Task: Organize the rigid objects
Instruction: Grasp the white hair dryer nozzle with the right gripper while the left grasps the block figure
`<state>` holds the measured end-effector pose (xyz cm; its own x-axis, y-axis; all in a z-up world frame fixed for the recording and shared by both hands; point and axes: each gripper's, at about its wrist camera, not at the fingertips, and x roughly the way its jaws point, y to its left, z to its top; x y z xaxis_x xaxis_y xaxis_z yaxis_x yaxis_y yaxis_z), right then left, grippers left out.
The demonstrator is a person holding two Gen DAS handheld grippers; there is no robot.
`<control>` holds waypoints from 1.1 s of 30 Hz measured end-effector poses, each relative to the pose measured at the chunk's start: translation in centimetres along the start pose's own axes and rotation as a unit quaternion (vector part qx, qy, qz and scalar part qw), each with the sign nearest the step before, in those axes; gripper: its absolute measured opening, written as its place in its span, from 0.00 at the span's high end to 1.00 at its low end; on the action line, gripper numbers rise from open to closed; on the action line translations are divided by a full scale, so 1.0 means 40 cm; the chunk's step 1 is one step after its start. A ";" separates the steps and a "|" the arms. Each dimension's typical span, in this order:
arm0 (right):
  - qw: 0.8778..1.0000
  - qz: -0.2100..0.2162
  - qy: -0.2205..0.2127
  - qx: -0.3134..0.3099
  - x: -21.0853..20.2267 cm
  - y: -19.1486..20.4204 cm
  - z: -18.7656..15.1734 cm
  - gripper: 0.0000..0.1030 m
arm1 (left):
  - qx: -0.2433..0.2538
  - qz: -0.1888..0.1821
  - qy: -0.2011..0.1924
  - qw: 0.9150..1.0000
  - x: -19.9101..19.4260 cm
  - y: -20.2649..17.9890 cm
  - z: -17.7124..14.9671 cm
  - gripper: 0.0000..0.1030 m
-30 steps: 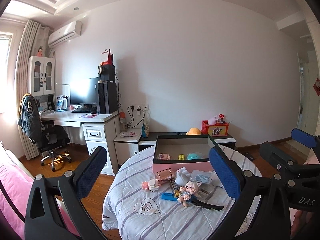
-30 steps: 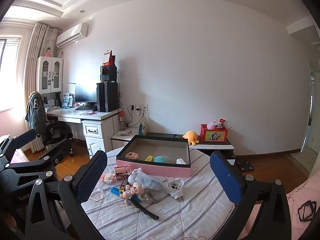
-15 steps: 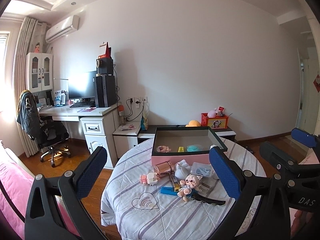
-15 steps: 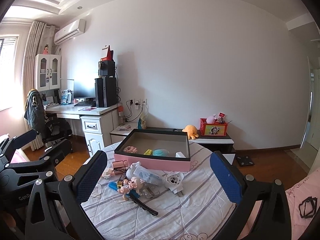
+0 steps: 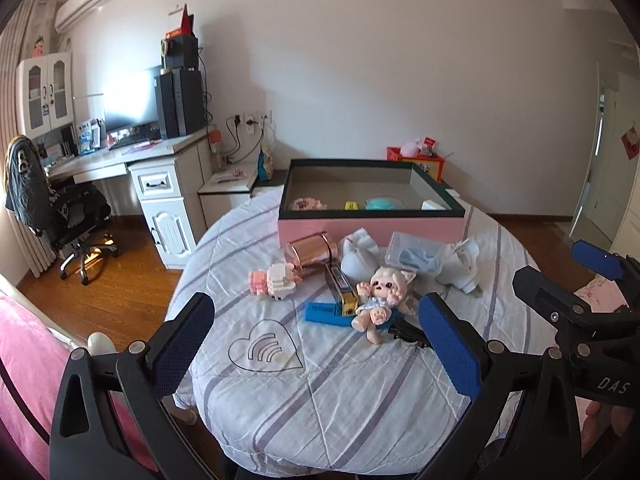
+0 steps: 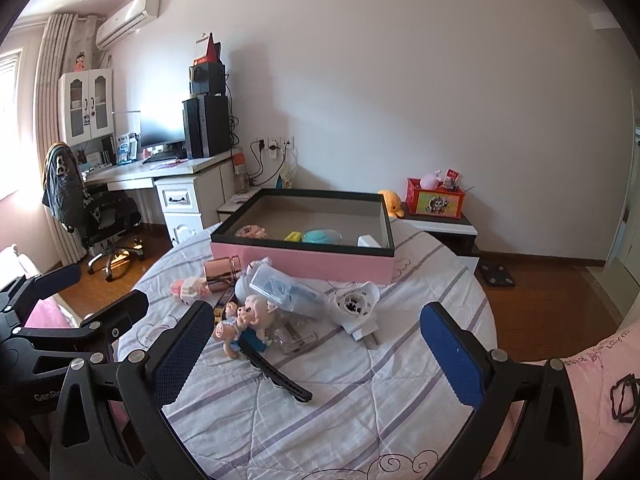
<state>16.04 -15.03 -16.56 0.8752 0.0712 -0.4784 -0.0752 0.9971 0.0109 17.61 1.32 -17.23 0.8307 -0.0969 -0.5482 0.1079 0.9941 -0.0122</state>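
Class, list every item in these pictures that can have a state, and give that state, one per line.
Left gripper: open, empty.
Right gripper: open, empty.
Pink box: lidless, a few items inside.
Doll: lying on its back, outside the box.
Rose-gold cylinder: on its side.
Black hair clip: lying flat on the table.
Cabinet doors: shut.

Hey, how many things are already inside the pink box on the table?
4 show in the pink box: a pink flowery piece at the left, a yellow item, a teal round one beside it, and a white block at the right. The near wall may hide more.
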 end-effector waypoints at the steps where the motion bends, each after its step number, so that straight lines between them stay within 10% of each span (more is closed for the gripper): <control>1: 1.000 -0.001 0.010 0.000 0.020 -0.004 -0.008 0.00 | -0.003 -0.003 0.010 1.000 0.017 0.005 -0.004 0.00; 33: 0.988 -0.045 0.148 0.028 0.380 -0.154 -0.063 0.00 | -0.053 0.038 0.155 0.986 0.464 0.157 0.023 0.02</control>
<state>28.62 -20.17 -26.13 0.6989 -0.0194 -0.7149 0.0298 0.9996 0.0021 34.21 5.70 -26.73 0.6256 -0.0188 -0.7799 -0.0192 0.9990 -0.0395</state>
